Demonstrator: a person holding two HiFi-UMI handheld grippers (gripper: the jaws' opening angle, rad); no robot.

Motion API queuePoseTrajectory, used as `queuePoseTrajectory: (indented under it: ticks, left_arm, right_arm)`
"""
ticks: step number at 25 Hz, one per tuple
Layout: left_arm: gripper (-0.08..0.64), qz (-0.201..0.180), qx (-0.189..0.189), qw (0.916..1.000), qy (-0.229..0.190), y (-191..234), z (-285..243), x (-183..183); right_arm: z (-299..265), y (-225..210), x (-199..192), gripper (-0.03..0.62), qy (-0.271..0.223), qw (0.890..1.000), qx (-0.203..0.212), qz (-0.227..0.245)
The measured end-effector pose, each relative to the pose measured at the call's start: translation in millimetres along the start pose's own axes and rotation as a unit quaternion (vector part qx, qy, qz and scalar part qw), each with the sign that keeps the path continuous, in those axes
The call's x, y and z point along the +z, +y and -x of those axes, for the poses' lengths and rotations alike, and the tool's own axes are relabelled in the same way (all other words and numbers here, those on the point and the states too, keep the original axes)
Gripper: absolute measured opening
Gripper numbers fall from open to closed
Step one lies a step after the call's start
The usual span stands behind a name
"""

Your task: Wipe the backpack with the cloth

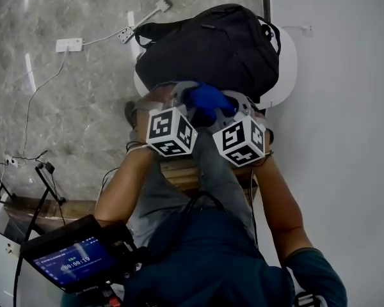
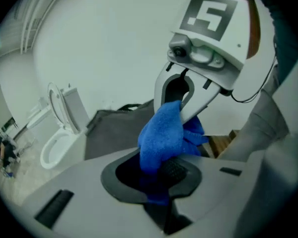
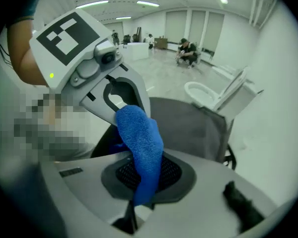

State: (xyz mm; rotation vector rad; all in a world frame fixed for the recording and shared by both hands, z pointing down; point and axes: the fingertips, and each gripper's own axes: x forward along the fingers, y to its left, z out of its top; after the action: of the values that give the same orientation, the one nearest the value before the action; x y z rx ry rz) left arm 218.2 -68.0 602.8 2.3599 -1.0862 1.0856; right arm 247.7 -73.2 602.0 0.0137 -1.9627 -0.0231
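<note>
Left claw [image 2: 160, 172], right claw [image 3: 145, 176] pinch cloth [image 1: 207, 99] near backpack [image 1: 211, 43] edge.

Both grey hand-held grippers [image 1: 193, 101] [image 1: 225, 107] bear black-and-white marker cubes [image 1: 171, 132]; sleeve [image 1: 315, 270] seemingly teal.

Head view: the blue cloth [image 1: 208, 100] bunches over the tips of the left gripper [image 2: 161, 170] and right gripper [image 3: 144, 175], so I cannot see them there. The cloth and the marker cubes [image 1: 171, 132] hide the near edge of the backpack [image 1: 211, 47]. The backpack covers much of a white toilet [image 1: 288, 62]; I cannot tell whether it rests on it. The monitor [image 1: 73, 258] is cut by the bottom edge, its screen text too small to read. Right gripper view: distant people [image 3: 187, 51] are too small to make out.
</note>
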Motion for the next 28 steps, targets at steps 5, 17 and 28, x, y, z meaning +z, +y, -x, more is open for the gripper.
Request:
queuePoseTrajectory:
  ticks: [5, 17, 28]
  left_arm:
    - [0.075, -0.165, 0.030, 0.9858, 0.013, 123, -42, 88]
    - [0.075, -0.324, -0.034, 0.9454, -0.003, 69, -103, 135]
    - [0.074, -0.116, -0.081, 0.9889, -0.046, 2, -56, 57]
  right_arm:
    - [-2, -139, 18, 0.031, 0.006, 0.993, -0.115, -0.031]
    - [13, -135, -43, 0.031, 0.023, 0.982, -0.159, -0.097]
    - [-10, -16, -41, 0.031, -0.005, 0.991, 0.000, -0.130]
